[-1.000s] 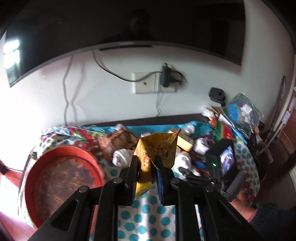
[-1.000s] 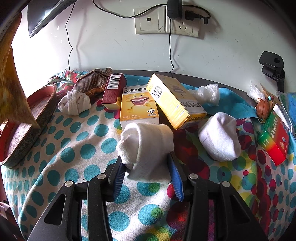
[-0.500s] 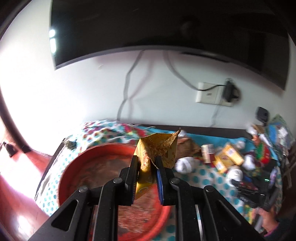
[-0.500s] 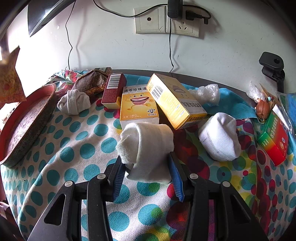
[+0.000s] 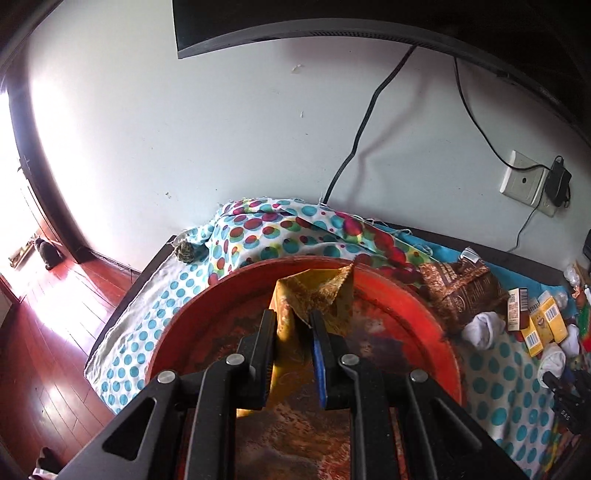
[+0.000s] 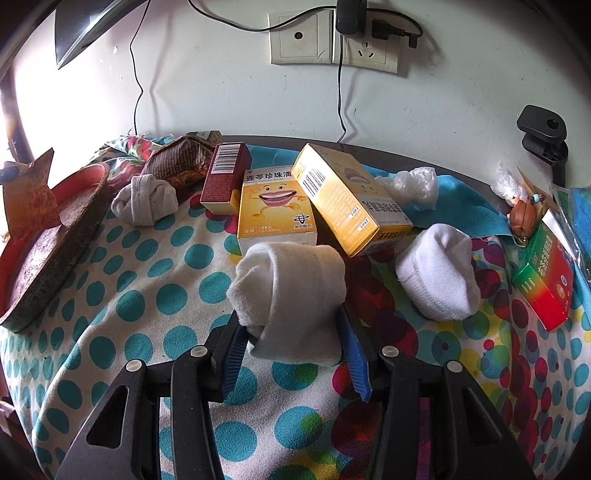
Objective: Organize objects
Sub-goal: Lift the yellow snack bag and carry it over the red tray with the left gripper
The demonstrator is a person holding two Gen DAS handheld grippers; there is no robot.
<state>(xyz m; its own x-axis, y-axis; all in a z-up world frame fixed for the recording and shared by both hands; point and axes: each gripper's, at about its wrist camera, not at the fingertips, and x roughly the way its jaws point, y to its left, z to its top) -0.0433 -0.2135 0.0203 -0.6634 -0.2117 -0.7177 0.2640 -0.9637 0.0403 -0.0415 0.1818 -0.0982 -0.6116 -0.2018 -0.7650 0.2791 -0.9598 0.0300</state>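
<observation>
Left gripper (image 5: 293, 325) is clamped tight on a crinkly yellow packet (image 5: 314, 295), hanging right over the big red round tray (image 5: 424, 317) (inside looks pretty rusty). Tray sits on the polka-dot cloth (image 5: 258, 236). Off to the right there's a brown foil bag (image 5: 461, 295), a rolled white sock (image 5: 484, 328) and some yellow boxes (image 5: 543, 325) bunched together. Monitor (image 5: 332, 18) up on the wall, cable (image 5: 362, 125) dangling down.
</observation>
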